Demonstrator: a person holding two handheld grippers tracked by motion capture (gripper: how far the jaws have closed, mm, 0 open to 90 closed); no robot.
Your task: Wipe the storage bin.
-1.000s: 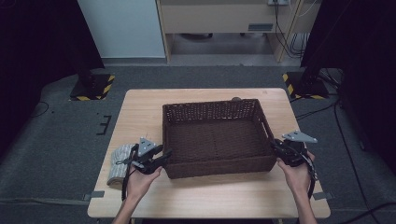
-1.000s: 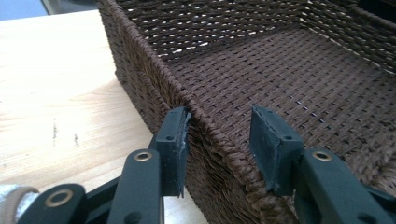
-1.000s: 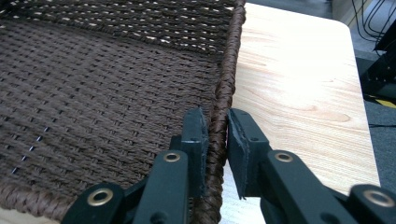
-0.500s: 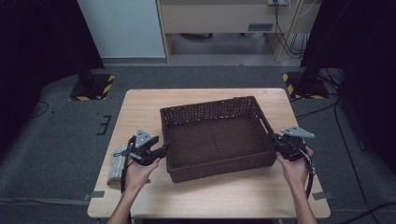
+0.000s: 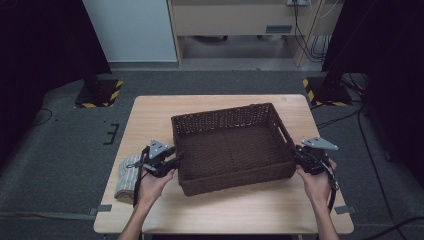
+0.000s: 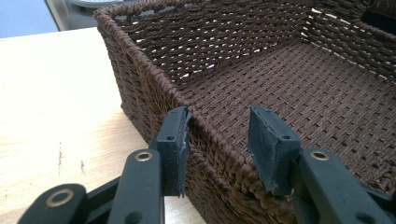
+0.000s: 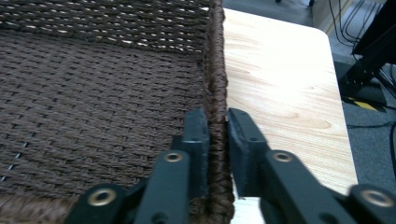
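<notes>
Your right tool (image 7: 217, 128) was clenched on the right-hand rim of the dark brown woven wicker basket (image 5: 232, 147), one jaw inside the wall and one outside, the braided edge pinched between them. Your left tool (image 6: 222, 140) was released: its jaws straddled the left rim near the front corner, the outer jaw touching or nearly touching the wall and the inner one clear of it, over the basket floor.

With only one side gripped, I judged the main risk to be a lopsided move. Had you lifted or dragged from the right alone, the basket would likely have pivoted on its left side and skewed across the light wooden desk (image 5: 150, 117). The weave is pliable, so a one-sided pull could also have bent the rim or let it slide out of the pads. On the left, closing so near the corner might have caught the thick braid unevenly and given a poor hold.

The basket sat around the middle of the desk, slightly skewed to its edges, empty, between your two hands. A folded grey striped cloth (image 5: 127, 175) lay on the desk's left edge, just beside your left hand (image 5: 152, 182); a backward sweep could have knocked it off.
</notes>
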